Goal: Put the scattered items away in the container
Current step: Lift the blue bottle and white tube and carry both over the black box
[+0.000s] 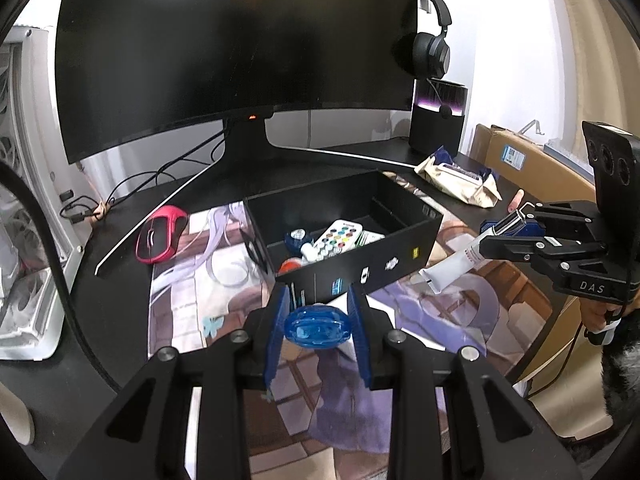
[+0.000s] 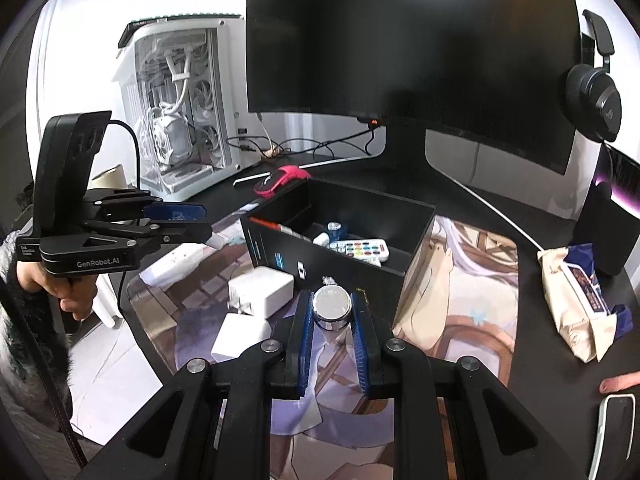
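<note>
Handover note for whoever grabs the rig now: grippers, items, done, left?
Left gripper: shut on blue oval case, held short of the black box.
Right gripper: shut on white tube at its silver cap, beside the box.
Done: remote and small bits in the box.
Left: drop both items in; white chargers remain on the mat.

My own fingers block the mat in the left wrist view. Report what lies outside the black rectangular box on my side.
Observer: A white square power adapter lies on the printed mat, close to the black rectangular box.
Operator: Keep going. List anything beside it.
Observer: A second white block-shaped adapter lies next to the first, farther from the box.
Operator: Now check past the beige packet.
Observer: A dark flat device with a silver rim lies there, partly cut off by the frame.
</note>
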{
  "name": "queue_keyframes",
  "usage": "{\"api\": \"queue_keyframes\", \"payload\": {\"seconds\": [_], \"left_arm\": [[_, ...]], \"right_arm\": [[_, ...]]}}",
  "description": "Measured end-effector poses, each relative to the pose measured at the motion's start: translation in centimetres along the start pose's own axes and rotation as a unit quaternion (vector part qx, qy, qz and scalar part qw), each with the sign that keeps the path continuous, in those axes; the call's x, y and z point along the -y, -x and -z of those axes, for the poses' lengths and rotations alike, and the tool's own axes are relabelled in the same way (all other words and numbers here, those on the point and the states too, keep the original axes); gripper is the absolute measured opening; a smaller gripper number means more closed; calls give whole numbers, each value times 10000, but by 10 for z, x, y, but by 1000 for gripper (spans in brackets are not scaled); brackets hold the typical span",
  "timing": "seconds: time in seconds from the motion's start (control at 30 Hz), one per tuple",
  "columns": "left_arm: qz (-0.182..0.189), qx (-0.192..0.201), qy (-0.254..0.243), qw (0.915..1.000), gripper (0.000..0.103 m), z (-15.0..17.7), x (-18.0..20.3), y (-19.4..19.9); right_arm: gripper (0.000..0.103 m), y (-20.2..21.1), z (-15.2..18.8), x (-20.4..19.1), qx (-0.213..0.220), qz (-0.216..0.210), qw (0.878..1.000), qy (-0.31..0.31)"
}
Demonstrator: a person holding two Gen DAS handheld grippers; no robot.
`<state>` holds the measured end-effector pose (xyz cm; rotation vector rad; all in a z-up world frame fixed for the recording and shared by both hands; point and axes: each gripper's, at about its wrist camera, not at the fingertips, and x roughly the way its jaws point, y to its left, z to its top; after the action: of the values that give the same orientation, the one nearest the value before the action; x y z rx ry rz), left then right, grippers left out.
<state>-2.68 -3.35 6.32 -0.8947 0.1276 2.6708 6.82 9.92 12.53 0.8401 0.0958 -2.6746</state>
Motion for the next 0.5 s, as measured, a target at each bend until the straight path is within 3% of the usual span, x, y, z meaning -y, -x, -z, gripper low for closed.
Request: {"api": "queue_keyframes", "payload": {"seconds": [0.5], "left_arm": [[152,183,-51,9997,28,-36,-5,-8]], "right_arm": [[18,17,-39,17,452,-122,9989,-49]]}}
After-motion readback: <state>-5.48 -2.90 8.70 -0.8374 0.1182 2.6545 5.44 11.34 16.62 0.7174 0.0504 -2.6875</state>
